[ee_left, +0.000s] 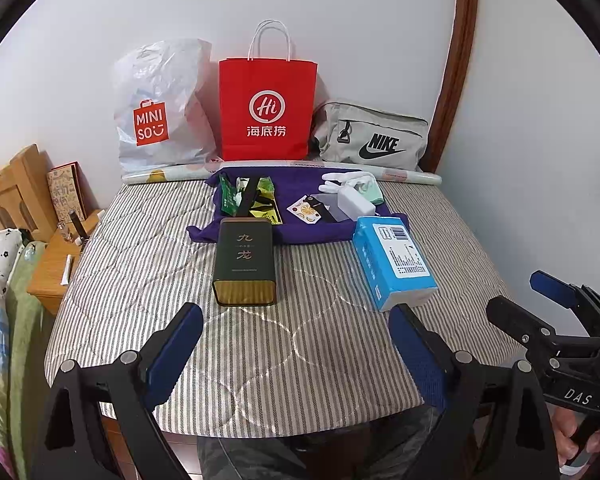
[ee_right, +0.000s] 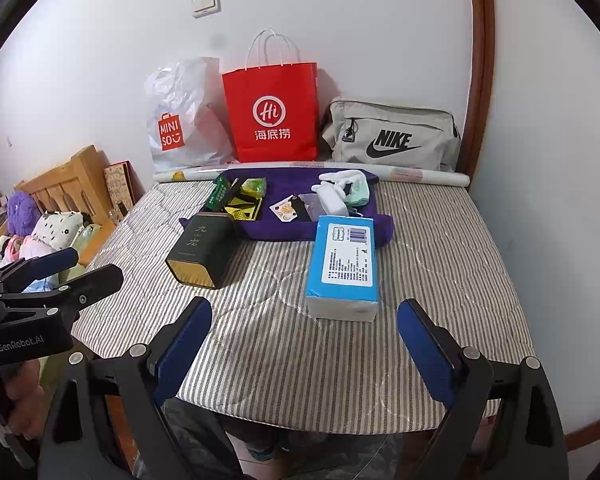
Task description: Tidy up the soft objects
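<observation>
So the blue tissue pack [ee_right: 342,268] is lying flat on the striped quilted mattress pad [ee_right: 440,240], label side up, its far end just overlapping the purple cloth [ee_right: 276,228]; to its left there's a dark green tea tin [ee_right: 200,250] on its side, gold end facing the cameras, also touching the cloth's edge; on the cloth itself sit a white glove [ee_right: 340,178], a mint green bit of fabric [ee_right: 358,196], a white charger block [ee_left: 354,202], a fruit sticker sheet [ee_right: 285,210] and some green and yellow packets [ee_right: 240,196]; behind all that, against the wall, a white Miniso plastic bag [ee_right: 180,128], a red Haidilao paper bag [ee_right: 272,116] and a grey Nike pouch [ee_right: 392,138] stand in a row, with a rolled patterned sheet [ee_right: 420,176] lying in front of them; left tongs [ee_left: 296,356] are spread wide apart, hanging over the near edge of the mattress pad and holding nothing; right tongs [ee_right: 304,348] same deal, wide apart and empty, just short of the tissue pack; wooden headboard [ee_right: 72,184] and pillows off to the left.
</observation>
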The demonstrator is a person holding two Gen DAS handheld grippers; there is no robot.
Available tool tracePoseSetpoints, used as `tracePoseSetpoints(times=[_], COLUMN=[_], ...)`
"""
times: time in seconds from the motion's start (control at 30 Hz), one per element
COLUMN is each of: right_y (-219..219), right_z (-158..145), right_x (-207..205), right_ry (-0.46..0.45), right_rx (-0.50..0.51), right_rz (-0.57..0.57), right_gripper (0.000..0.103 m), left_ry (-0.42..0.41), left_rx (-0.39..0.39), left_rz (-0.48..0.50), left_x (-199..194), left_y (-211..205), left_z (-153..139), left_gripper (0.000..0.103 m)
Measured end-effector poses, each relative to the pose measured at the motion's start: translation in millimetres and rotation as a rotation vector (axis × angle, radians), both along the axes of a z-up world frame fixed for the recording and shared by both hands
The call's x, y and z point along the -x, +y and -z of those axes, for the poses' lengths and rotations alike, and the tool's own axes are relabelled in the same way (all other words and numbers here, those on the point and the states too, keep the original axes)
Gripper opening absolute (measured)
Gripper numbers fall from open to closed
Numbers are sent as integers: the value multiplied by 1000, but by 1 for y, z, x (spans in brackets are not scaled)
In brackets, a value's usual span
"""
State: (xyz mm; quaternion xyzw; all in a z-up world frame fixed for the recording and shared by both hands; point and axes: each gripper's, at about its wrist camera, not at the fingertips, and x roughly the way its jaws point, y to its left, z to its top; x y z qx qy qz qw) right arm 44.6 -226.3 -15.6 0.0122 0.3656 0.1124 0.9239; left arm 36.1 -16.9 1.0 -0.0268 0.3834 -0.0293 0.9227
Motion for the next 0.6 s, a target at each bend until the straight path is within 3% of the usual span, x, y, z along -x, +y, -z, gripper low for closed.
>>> tracePoseSetpoints(times=[0.6], right_y=[0], right_z=[3], right_x=[-3], right_ry=[1], right_rx=[16], right_rz=[2], right_gripper=[93], left_ry=[-4], left_rx=[4], left_rz=[1], left_x=[0], left_y=[-1], left_z=[1], left_gripper=[94])
